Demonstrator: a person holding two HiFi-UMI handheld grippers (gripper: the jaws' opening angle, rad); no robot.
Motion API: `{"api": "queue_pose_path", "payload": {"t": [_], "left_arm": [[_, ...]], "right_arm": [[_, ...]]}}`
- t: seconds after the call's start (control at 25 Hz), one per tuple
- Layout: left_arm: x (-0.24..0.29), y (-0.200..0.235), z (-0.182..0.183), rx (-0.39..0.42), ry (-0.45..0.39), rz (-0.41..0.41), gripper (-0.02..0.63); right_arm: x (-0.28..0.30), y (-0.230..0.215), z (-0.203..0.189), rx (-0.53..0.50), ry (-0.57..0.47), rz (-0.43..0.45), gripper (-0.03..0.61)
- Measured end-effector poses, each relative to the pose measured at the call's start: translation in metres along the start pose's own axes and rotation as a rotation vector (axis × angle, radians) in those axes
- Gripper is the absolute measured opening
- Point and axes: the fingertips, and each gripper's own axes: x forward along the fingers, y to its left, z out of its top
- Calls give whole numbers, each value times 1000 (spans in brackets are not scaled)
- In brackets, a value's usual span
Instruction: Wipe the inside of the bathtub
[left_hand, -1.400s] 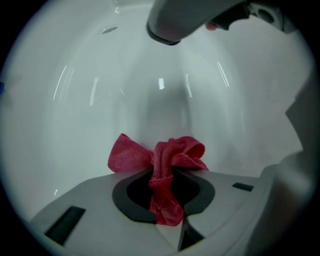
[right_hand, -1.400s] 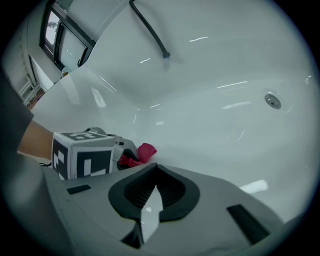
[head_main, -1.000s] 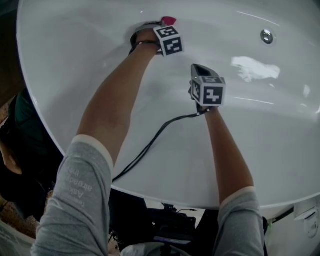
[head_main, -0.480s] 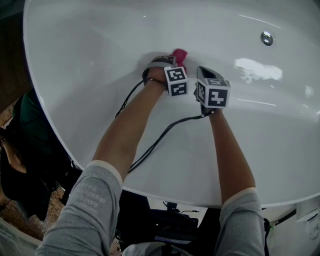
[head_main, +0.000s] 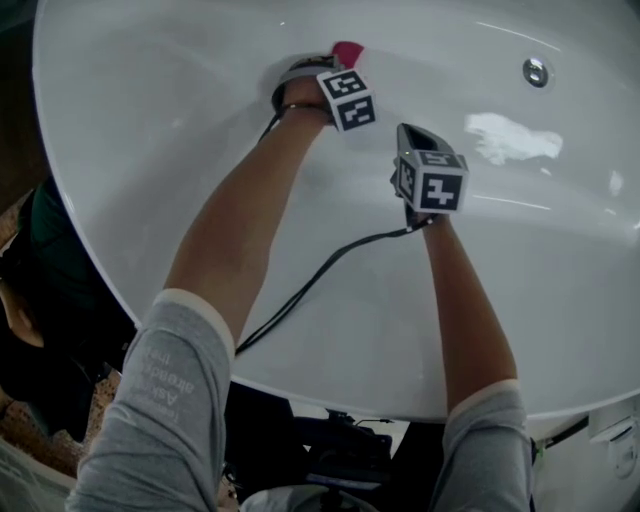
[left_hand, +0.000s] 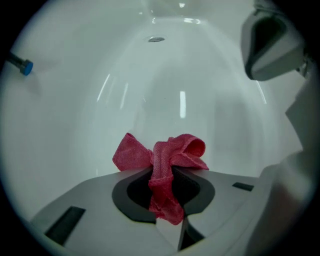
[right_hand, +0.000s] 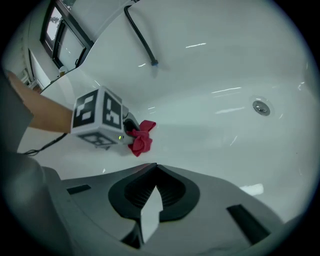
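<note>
Low inside the bathtub (head_main: 170, 150), left gripper (left_hand: 161, 192) clamps a bunched red cloth (left_hand: 172, 152) near the wall; right gripper (right_hand: 150, 197) closed, empty. Risk: narrow pinch, cloth could slip out mid-wipe.

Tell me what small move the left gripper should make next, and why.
Probably sweep the left gripper sideways along the bathtub wall with the cloth pressed on it. Its jaws are shut on the bunched red cloth, whose free end seems to meet the white surface, and bare wall stretches toward the drain. The right gripper is shut on nothing.
</note>
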Motion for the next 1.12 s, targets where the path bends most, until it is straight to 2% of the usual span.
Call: {"api": "queue_pose_path", "payload": {"t": [0.12,0.24,0.36,0.52,0.6,0.68,0.76,0.88,1.0,1.12], "left_arm": [[-1,31,-8,-33,38,-32,80],[-4,23,-12,-19,50,-66,77],[-8,-13,-24,14,64,-110,77],[-14,-92,-45,35,42,-192,77],[-15,-115,-52,58,23,-184,77],[-13,-121,-54,89,16,-164,77],[-11,-112,-55,94,27,-158,78],[-4,-74,-58,86,61,-115,78],[2,-17,-66,79,132,-64,78],[2,15,-74,78,206,-81,80]], "right_arm": [[0,0,2,-7,-1,-3,9],[0,2,0,-12,-1,2,9],[1,6,-3,-6,2,14,9],[0,16,-3,-2,7,17,9],[0,24,0,-6,3,29,9],[0,28,4,-14,0,37,9],[1,32,9,-26,-5,45,9],[4,37,17,-38,-22,60,9],[10,43,22,-43,-33,73,9],[14,49,21,-51,-26,79,9]]}}
